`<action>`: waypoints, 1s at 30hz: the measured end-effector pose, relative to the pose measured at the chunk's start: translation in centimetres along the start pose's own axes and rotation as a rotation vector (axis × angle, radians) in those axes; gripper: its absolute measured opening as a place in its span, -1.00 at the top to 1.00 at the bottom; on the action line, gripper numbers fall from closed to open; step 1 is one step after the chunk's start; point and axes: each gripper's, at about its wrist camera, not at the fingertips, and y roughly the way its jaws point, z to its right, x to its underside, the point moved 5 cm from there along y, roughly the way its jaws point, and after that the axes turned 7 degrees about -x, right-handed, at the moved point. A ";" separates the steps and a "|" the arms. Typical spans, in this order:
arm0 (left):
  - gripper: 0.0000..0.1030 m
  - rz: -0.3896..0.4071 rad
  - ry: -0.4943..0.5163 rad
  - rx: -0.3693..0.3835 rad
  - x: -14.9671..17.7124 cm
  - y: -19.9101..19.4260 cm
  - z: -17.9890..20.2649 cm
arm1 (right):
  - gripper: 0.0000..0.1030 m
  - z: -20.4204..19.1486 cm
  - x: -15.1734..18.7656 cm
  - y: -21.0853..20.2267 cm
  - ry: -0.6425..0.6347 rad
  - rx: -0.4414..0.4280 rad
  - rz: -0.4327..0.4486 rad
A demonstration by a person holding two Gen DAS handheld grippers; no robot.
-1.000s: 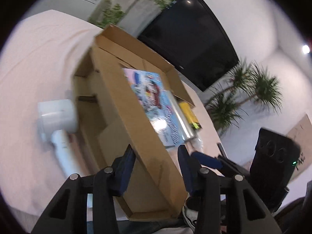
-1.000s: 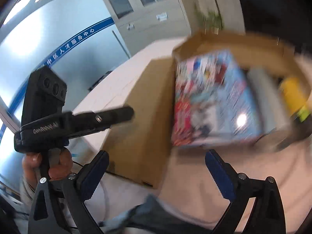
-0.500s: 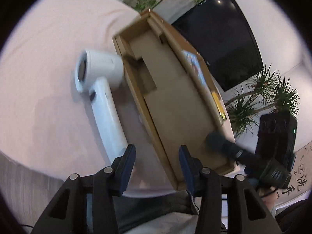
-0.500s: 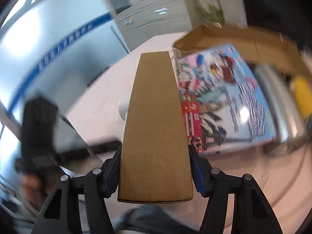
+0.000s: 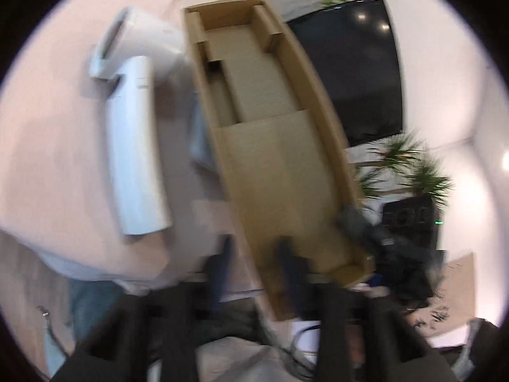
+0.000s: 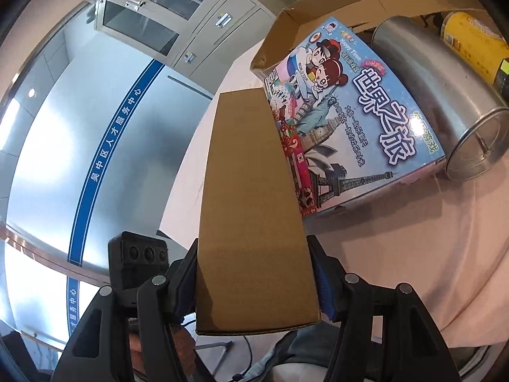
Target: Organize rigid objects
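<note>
A long brown cardboard box (image 6: 251, 210) stands on the pink cloth; its open inside with cardboard inserts shows in the left wrist view (image 5: 273, 146). My right gripper (image 6: 254, 283) is shut on its near end, a pad on each side wall. My left gripper (image 5: 254, 261), blurred, is part open and straddles the box's side wall near its front end; whether it pinches the wall cannot be told. A white hair dryer (image 5: 133, 133) lies left of the box. A blue board-game box (image 6: 343, 121), a metal can (image 6: 445, 95) and a yellow tube (image 6: 474, 44) lie to the right.
An open cardboard carton (image 6: 334, 3) stands behind the game box. The table's front edge (image 5: 105, 280) is close to both grippers. A black screen (image 5: 356, 73) and potted palms (image 5: 410, 172) stand beyond the table. A grey cabinet (image 6: 178, 22) stands at the back.
My right gripper has closed on the near end of the long box. The left wrist view has swung to look down into the box, with the hair dryer now large at its left.
</note>
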 end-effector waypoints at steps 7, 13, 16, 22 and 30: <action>0.81 0.056 0.082 -0.156 0.2 -0.7 0.7 | -0.46 -0.5 0.2 -0.1 -0.186 0.265 -0.018; 0.83 0.166 0.234 -0.340 -0.3 -2.8 3.1 | 0.26 -2.0 1.3 1.3 -0.400 0.390 -0.064; 0.82 0.218 0.284 -0.384 -0.8 -4.0 4.1 | 0.31 -2.6 1.7 2.3 -0.443 0.373 -0.048; 0.80 0.309 0.419 -0.431 -4.3 -4.9 10.4 | 0.50 -5.4 -1.3 -0.1 -0.506 0.352 0.113; 0.81 0.328 0.596 -0.457 -18.6 -1.4 16.6 | 0.51 -6.3 -14.9 -0.5 -0.456 0.331 0.245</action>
